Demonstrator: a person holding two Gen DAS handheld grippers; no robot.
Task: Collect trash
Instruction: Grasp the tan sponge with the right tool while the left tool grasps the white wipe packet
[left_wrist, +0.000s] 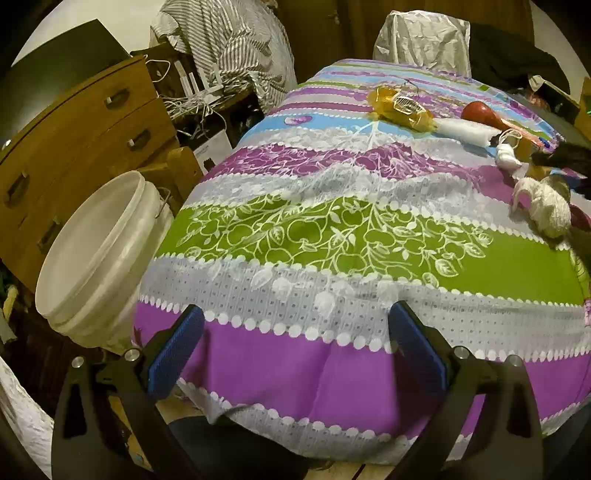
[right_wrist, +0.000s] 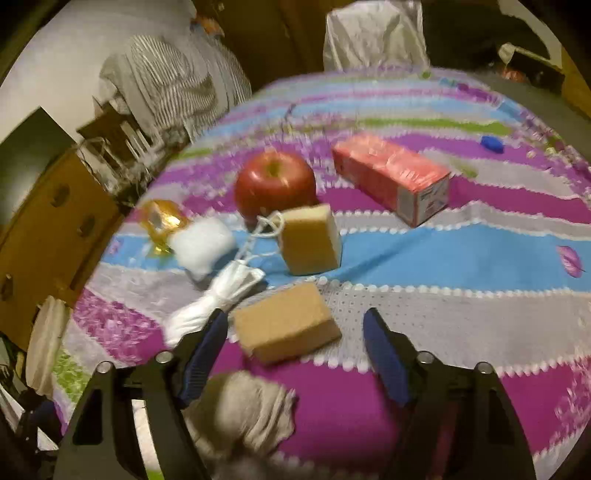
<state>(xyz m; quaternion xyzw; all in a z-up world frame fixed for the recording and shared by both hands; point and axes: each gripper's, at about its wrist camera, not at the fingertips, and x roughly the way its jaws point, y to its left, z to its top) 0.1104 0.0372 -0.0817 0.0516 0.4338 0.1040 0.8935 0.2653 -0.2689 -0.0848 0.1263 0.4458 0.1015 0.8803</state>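
A white bucket (left_wrist: 96, 254) stands off the table's left edge. My left gripper (left_wrist: 295, 325) is open and empty above the striped tablecloth (left_wrist: 332, 229). In the right wrist view my right gripper (right_wrist: 295, 328) is open, low over the cloth, with a tan sponge block (right_wrist: 286, 323) between its fingertips, untouched. A crumpled grey-white tissue (right_wrist: 243, 410) lies just below, near the left finger (right_wrist: 203, 354). A white wad (right_wrist: 203, 243), a coiled white cord (right_wrist: 218, 299), an orange wrapper (right_wrist: 160, 221) and a second sponge block (right_wrist: 310, 240) lie beyond.
A red apple (right_wrist: 275, 181) and a red carton (right_wrist: 391, 177) sit farther back, and a small blue object (right_wrist: 491, 144) at far right. A wooden dresser (left_wrist: 74, 147) stands left of the table. A covered chair (left_wrist: 421, 37) is at the far end.
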